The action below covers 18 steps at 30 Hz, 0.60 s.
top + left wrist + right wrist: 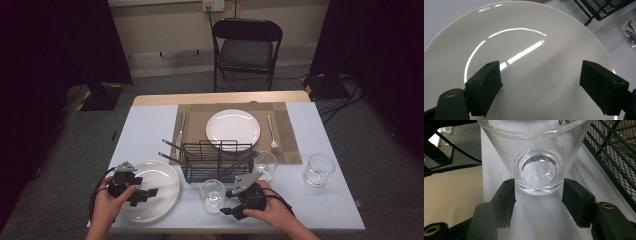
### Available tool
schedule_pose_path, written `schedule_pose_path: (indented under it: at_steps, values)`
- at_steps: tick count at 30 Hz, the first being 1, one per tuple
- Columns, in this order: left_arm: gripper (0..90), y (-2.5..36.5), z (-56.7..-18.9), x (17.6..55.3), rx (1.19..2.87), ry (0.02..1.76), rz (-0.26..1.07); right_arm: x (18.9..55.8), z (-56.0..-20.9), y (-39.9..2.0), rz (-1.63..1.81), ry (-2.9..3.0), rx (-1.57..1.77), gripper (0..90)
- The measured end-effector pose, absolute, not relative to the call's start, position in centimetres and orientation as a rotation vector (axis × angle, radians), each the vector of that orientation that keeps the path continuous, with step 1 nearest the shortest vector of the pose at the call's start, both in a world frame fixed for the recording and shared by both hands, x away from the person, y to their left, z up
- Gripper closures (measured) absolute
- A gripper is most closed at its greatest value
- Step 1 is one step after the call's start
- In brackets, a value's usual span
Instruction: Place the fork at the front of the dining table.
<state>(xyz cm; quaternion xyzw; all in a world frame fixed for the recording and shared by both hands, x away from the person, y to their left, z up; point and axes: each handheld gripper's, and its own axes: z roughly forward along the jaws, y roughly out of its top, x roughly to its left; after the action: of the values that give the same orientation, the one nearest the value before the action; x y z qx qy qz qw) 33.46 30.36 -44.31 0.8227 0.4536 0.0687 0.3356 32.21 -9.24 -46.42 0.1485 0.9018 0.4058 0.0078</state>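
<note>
Judging by how things lie, the work is at an early stage: the right tool [227, 209] has reached the nearest glass [537, 157] but has not lifted it, and the glass stands upright on the counter [150, 130], directly ahead of that tool. Its two black jaws flank the thick base of the glass, one on either side; they sit right against it or just beside it, and I cannot tell whether the pads press yet. What seems left is closing fully, lifting, and carrying the glass wherever it belongs, perhaps toward the place mat [290, 145] beyond the wire rack [216, 162].

The left tool [145, 194] hangs over the near white plate [529, 62], jaws spread wide, nothing between them; the plate lies flat beneath it, untouched.

The glass is clear, empty and tapered, wider at the rim than at the heavy round base. It looks smooth, so probably slippery to squeeze.
</note>
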Motion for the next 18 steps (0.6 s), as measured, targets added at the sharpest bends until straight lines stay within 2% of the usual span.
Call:
schedule_pose_path:
  at_steps: [18]
  values:
    - [17.0,30.42,-44.28,33.48,2.146,1.182,0.181,32.28,-46.41,-8.81,1.264,2.824,0.454,43.5]
